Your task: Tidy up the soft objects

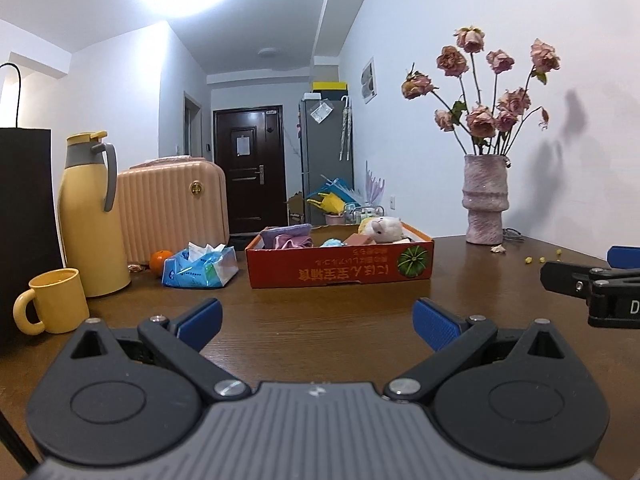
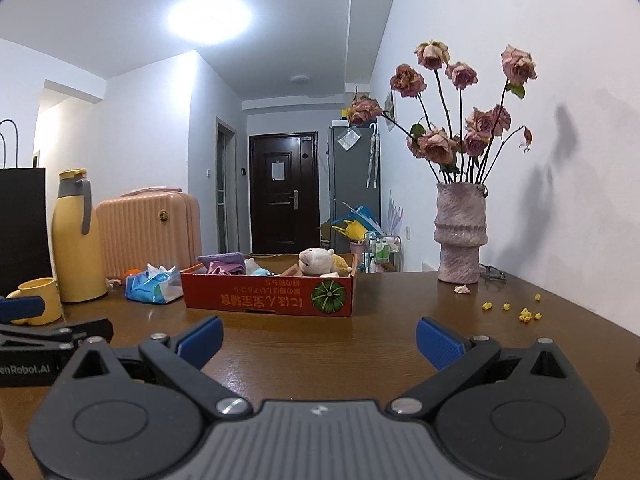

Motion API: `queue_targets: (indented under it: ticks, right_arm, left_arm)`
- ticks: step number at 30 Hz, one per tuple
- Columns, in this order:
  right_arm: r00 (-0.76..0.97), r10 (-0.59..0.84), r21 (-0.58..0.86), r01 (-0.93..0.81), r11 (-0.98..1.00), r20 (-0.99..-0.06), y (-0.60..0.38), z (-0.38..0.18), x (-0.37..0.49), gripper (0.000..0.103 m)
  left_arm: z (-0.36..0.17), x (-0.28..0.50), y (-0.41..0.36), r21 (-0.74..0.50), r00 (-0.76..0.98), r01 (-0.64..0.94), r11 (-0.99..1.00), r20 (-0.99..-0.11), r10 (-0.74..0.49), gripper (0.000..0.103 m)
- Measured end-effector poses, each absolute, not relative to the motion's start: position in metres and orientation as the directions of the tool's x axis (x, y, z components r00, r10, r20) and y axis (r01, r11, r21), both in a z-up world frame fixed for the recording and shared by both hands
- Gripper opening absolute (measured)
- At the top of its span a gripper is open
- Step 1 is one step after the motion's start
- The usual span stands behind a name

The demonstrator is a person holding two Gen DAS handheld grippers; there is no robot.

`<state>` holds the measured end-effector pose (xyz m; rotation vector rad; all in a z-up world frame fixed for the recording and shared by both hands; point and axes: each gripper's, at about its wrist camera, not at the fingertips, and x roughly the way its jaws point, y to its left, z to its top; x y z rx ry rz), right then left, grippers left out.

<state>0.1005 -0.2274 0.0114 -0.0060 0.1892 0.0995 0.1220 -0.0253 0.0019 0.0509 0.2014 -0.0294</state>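
Two hand-held grippers are present, both low over the brown wooden table [image 1: 320, 320]. The left gripper [image 1: 318, 322] has its two blue-padded fingers spread wide apart with nothing between them; the right gripper [image 2: 319, 340] stands the same, fingers apart and empty. In the left wrist view the right gripper appears at 3 o'clock; in the right wrist view the left one appears at 9 o'clock. One shallow red cardboard box [image 1: 340, 266], printed with one green pumpkin picture, sits on the table at 12 o'clock from both grippers, well apart from them. The soft objects lie inside it: one white plush animal [image 1: 386, 229] at the box's right end with a yellow soft item partly hidden behind it, one purple cloth [image 1: 286, 232] over one pink cloth [image 1: 294, 242] at the left end, and one small light-blue item [image 1: 332, 243] between; further contents cannot be counted. At 10 o'clock from the left gripper: one blue tissue pack [image 1: 200, 266] just beside the box, one orange [image 1: 160, 261], one peach suitcase [image 1: 172, 208], one yellow thermos [image 1: 90, 216], one yellow mug [image 1: 54, 300] and one black paper bag [image 1: 24, 220]. At 1 o'clock stands one pink vase [image 1: 485, 200] holding about ten dried roses, with one fallen petal [image 2: 462, 289] at its foot. Roughly six yellow crumbs [image 2: 520, 312] lie scattered at 2 o'clock.
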Motion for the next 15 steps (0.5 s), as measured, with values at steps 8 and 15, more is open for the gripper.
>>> queue_targets:
  ticks: [8, 15]
  right_arm:
    - [0.977, 0.114, -0.001, -0.116, 0.993, -0.181, -0.226, 0.014, 0.086, 0.103]
    - [0.977, 0.123, -0.003, -0.126, 0.992, -0.176, -0.223, 0.014, 0.082, 0.103]
  left_arm:
    - [0.007, 0.104, -0.031, 0.058, 0.986, 0.054, 0.997, -0.159, -0.044, 0.103]
    - [0.008, 0.099, -0.033, 0.061, 0.988, 0.057, 0.996, -0.148, -0.048, 0.103]
